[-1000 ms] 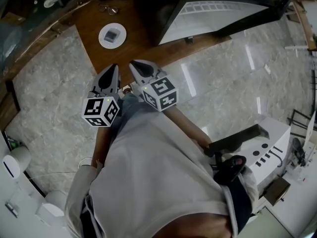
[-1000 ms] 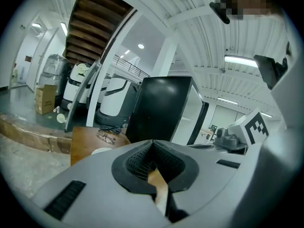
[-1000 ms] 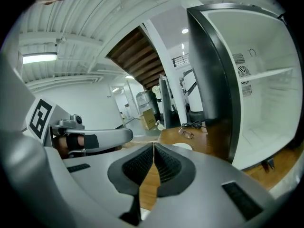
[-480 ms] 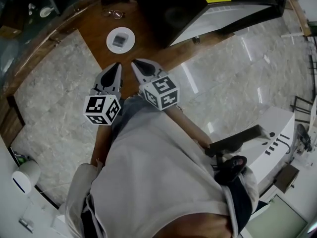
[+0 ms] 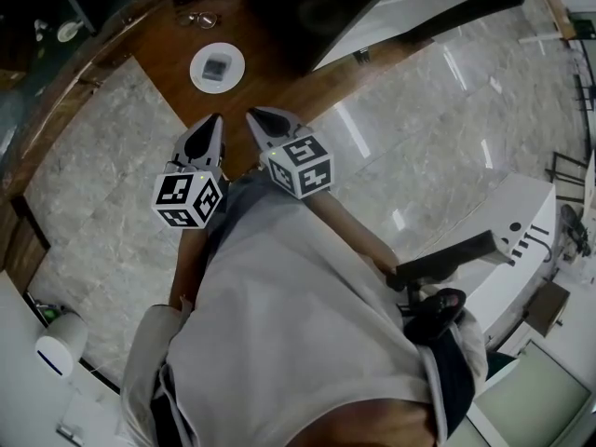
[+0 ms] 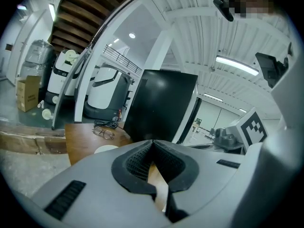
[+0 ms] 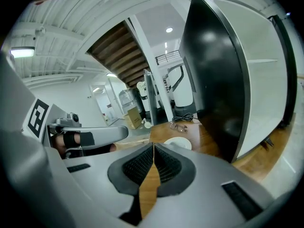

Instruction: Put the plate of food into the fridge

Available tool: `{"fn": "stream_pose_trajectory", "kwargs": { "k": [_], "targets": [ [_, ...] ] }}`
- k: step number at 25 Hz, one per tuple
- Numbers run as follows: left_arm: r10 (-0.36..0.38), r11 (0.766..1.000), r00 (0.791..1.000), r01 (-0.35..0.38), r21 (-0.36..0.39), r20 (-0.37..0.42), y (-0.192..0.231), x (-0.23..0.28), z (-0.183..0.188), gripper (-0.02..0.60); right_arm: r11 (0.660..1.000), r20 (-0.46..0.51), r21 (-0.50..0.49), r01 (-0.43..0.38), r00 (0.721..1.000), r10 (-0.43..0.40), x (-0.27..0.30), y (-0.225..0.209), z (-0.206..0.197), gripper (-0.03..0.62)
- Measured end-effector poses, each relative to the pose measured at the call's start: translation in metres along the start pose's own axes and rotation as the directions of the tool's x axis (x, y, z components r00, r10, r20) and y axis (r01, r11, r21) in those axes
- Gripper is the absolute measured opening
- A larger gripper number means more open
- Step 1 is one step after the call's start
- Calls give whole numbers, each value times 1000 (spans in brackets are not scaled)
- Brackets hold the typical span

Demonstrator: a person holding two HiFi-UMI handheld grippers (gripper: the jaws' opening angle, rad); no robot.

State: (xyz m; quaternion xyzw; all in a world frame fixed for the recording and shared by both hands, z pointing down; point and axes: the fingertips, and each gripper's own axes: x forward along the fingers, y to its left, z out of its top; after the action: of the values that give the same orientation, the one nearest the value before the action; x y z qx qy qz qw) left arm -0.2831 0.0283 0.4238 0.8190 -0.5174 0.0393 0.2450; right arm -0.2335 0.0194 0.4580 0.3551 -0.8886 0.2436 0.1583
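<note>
A small white plate of food sits on the brown wooden table, left of the black fridge. The fridge door stands open and shows a white inside. My left gripper and right gripper hover side by side over the table's near corner, a short way short of the plate. Both are shut with nothing between their jaws. The plate shows just beyond the right gripper. Only the plate's rim peeks over the left gripper.
Spectacles and a black cable lie on the table behind the plate. A white machine stands on the marble floor at the right, beside the person's shoe. A white cylinder stands at lower left.
Both grippers have edged forward and a little down toward the table, still shut. The head view has shifted, so the fridge sits higher in the picture.
</note>
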Motion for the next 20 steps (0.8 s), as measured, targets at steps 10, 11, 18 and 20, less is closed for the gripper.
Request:
{"fn": "stream_pose_trajectory", "kwargs": {
  "k": [10,11,18,20],
  "targets": [
    [9,999,1000,-9,-46,-12,40,40,2,20,999,1,25,-38,999,38,42,-22,20,20],
    [21,998,1000,-22,-52,-19,47,44,2,20,999,-3,24,-44,999,44,47,-25,22,20],
    [114,992,993,-116,-59,-35,96,70,13,20,998,-32,31,-55,998,56,82,-53,41,20],
    [131,989,991,-133,-63,-40,108,81,19,20,998,-36,32,-55,998,56,91,-61,47,20]
  ]
}}
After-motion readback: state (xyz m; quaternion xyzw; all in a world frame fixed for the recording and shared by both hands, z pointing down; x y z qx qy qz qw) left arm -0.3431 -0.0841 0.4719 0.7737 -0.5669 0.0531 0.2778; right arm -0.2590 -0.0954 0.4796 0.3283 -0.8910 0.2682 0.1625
